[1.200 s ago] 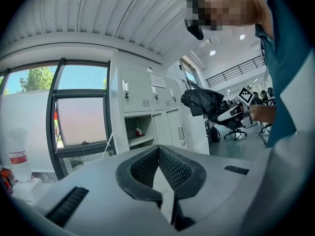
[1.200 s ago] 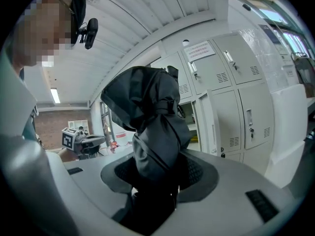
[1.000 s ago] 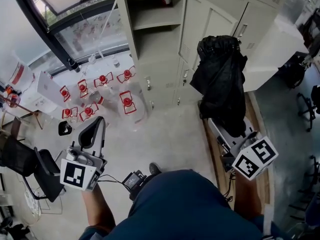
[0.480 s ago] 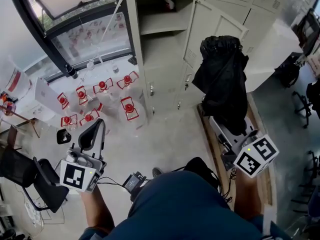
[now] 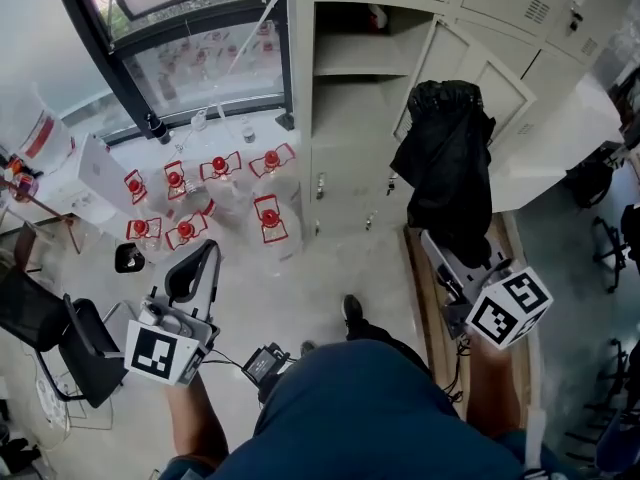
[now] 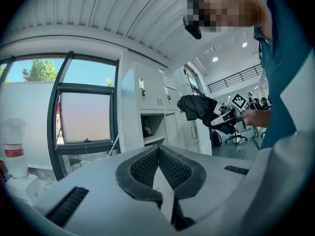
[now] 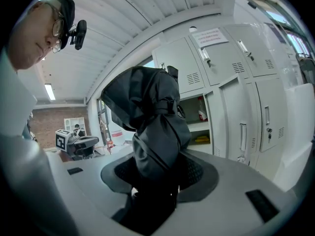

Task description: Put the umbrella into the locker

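Observation:
A folded black umbrella (image 5: 446,168) sticks out of my right gripper (image 5: 447,250), whose jaws are shut on its lower end; in the right gripper view the umbrella (image 7: 153,132) fills the gap between the pads. It hangs in front of a white locker (image 5: 355,98) whose door (image 5: 470,80) stands open, with a shelf inside. My left gripper (image 5: 197,268) is low at the left, shut and holding nothing; its ribbed pads (image 6: 158,167) meet in the left gripper view.
Several clear water jugs with red caps (image 5: 268,218) stand on the floor left of the locker, under a window (image 5: 180,28). A black chair (image 5: 60,338) is at the far left. A wooden strip (image 5: 425,288) runs along the floor on the right.
The locker has come nearer and more to the centre of the head view. Both grippers moved forward with the person; the umbrella stays in the right one.

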`<state>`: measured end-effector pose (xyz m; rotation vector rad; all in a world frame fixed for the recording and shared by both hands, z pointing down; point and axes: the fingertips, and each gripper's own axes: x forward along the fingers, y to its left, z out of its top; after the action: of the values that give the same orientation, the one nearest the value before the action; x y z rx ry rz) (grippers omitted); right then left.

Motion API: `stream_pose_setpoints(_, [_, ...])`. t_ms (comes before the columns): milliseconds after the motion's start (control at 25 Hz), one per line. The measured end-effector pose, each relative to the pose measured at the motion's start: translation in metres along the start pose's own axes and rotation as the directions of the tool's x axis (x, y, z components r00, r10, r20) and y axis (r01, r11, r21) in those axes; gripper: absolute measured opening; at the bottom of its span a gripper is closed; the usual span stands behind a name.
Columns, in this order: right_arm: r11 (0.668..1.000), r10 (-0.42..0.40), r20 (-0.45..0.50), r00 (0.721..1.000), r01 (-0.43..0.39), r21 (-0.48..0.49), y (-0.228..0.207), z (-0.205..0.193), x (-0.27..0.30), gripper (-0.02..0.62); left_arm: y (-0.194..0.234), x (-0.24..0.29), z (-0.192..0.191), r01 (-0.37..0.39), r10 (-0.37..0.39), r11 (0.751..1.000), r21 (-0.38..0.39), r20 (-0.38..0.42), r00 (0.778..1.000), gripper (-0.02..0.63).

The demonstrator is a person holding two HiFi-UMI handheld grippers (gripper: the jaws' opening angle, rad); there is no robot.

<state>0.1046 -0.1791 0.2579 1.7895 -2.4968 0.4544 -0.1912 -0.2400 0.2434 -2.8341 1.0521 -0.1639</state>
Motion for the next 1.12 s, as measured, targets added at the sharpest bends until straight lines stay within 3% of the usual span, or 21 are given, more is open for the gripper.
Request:
stream_pose_setpoints(320, [0.999,0.045,-0.065,0.997,-0.044,0.015,-0.042,-0.007,0.059,0.212,0.022,0.025,-0.011,-0.087,0.086,0.996,-0.020,-0.035,0.996,0.018])
stream_pose_setpoints(1120, [0.996,0.073,-0.227,0.971,-0.060,0.067,-0.120,-0.055,0.187,0.212,0.057,0.067,-0.057,-0.180,0.169,0.981,-0.075,-0.141,0.975,0.018])
